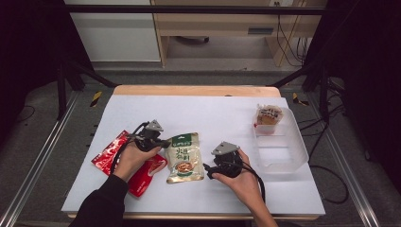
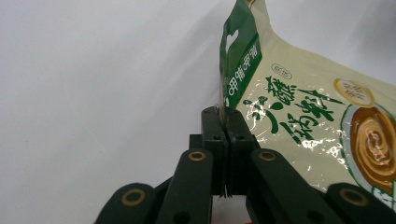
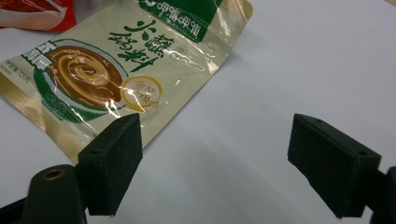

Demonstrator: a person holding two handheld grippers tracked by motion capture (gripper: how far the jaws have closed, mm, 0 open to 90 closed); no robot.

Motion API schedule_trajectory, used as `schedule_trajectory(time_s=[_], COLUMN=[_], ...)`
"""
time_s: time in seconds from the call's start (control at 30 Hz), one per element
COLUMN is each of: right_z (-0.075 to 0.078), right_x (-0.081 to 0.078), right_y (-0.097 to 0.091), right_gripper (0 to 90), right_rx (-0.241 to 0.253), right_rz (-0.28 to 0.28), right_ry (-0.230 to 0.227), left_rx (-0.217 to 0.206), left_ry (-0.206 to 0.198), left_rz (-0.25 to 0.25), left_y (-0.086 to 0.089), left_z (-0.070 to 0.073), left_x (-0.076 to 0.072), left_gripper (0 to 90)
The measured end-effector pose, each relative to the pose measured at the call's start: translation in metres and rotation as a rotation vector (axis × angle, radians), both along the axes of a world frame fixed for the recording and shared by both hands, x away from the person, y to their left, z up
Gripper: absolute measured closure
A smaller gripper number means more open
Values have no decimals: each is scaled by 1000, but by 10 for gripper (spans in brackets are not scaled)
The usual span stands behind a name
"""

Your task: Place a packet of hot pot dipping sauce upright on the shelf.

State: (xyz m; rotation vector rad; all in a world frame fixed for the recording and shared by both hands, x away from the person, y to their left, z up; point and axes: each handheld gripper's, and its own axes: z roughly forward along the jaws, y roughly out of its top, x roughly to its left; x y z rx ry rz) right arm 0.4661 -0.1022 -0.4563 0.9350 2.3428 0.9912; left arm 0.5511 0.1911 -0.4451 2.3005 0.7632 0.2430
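Here, your left gripper [image 2: 226, 135] had its jaws clamped on the green top edge of the cream-and-green foil sauce pouch [image 1: 184, 157], which lay flat mid-surface on the white surface [image 1: 213, 113]. Your right gripper [image 3: 212, 163] sat just right of the pouch, jaws wide apart over bare surface. A red glossy packet [image 1: 113, 153] lay under your left hand, touching the pouch's left side. The clear plastic tray [image 1: 288, 156] stood well apart at the right, a wrapped bun [image 1: 268, 115] at its far end.

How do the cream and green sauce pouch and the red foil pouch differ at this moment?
The cream and green sauce pouch is pinched at its edge by the left gripper; the red foil pouch lies ungripped, partly under the left hand. Both rest on the white table.
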Motion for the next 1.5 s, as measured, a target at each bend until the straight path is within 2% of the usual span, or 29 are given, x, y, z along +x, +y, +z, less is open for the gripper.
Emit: schedule_trajectory(time_s=[0.4,0.6,1.1,1.3,1.5], right_z=[3,5,8,18,43], right_x=[-2,-2,-4,-6,-8], right_y=[0,-1,0,4,7], right_gripper=[174,174,170,199,183], right_rx=[14,20,30,32,-44], right_rz=[4,3,31,88,153], right_ry=[-10,-15,-18,-29,-16], left_rx=[-50,-37,-56,-55,-52], left_ry=[-84,-105,-128,-149,-166], left_rz=[-35,-64,-120,-159,-175], left_y=[4,2,3,4,7], left_z=[48,61,82,95,104], left_x=[-28,-37,-51,-60,-67], left_gripper=[900,900,900,900,900])
